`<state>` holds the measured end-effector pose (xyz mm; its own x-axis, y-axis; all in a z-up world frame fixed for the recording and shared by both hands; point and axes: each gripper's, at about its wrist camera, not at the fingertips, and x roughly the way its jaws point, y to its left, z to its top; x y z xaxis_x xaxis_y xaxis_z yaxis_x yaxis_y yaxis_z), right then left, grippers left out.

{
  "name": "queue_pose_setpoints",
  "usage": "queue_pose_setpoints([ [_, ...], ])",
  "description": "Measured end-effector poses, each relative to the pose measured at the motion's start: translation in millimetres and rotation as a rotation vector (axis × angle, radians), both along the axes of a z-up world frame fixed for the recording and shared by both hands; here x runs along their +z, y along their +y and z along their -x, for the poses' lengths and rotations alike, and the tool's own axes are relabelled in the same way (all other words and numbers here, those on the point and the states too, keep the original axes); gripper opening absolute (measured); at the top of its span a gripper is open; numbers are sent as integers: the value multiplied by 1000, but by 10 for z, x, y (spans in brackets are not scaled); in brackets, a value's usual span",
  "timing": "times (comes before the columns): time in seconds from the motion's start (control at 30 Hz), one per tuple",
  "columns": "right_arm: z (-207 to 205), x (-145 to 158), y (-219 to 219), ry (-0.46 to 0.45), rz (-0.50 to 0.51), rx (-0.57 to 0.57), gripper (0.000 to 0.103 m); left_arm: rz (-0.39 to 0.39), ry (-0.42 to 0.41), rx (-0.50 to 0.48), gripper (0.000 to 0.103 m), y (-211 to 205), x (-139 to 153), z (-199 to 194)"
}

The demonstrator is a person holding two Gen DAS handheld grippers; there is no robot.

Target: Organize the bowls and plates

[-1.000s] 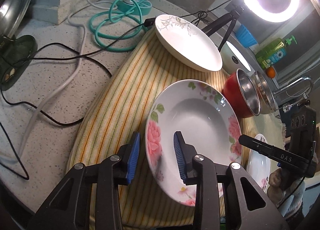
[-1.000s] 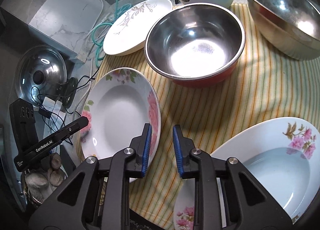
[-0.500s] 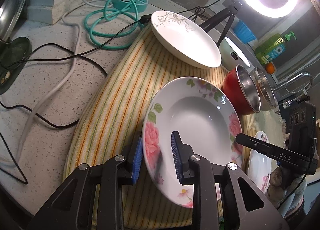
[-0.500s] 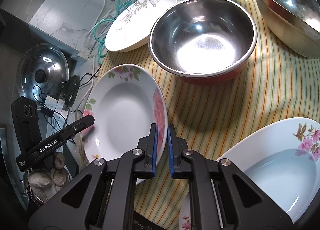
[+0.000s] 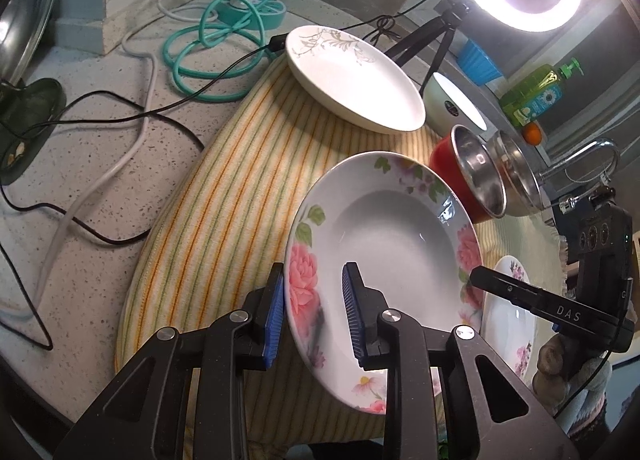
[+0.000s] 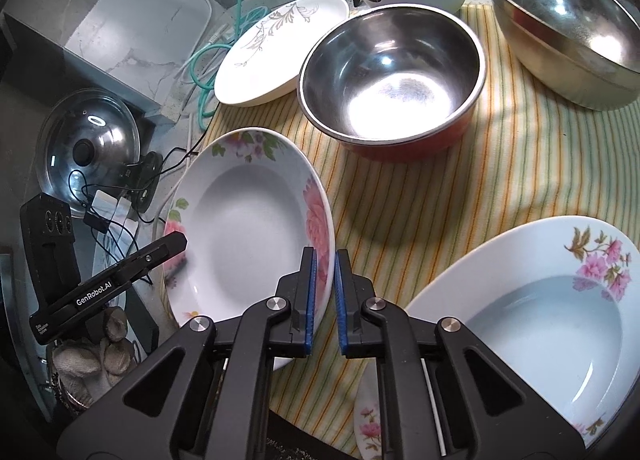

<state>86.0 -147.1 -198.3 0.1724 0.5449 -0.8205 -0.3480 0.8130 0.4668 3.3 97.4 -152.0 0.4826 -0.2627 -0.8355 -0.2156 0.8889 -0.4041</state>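
Both grippers pinch one rose-patterned plate (image 6: 248,228) over the striped cloth (image 6: 500,164): the right gripper (image 6: 323,292) has its fingers pressed onto the near rim, the left gripper (image 5: 314,312) straddles the opposite rim. Glazed rims are slick (and the grips shallow). Uneven lifting could let the plate slip and strike the steel bowl (image 6: 390,76) or the blossom plate (image 6: 560,308) nearby.

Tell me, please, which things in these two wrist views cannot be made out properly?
- Small floral plate, right wrist view: mostly hidden behind the right tool.
- Large steel bowl, right wrist view: its right side is cut off by the frame edge.
- Dish soap bottle label, left wrist view: too small to read.
- Underside of the rose plate, both views: hidden by the plate itself, so whether it touches the striped cloth is unclear.
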Motion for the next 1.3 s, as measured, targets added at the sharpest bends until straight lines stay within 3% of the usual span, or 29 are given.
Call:
queue_pose_setpoints([
  [0.5,173,260,-573,-14,-29,-71,9,16,-48,-78,26,-440,260,32],
  [1.3,480,250,-1800,11,10,-280,9,49,-12,-321,26,-1543,184,-92],
])
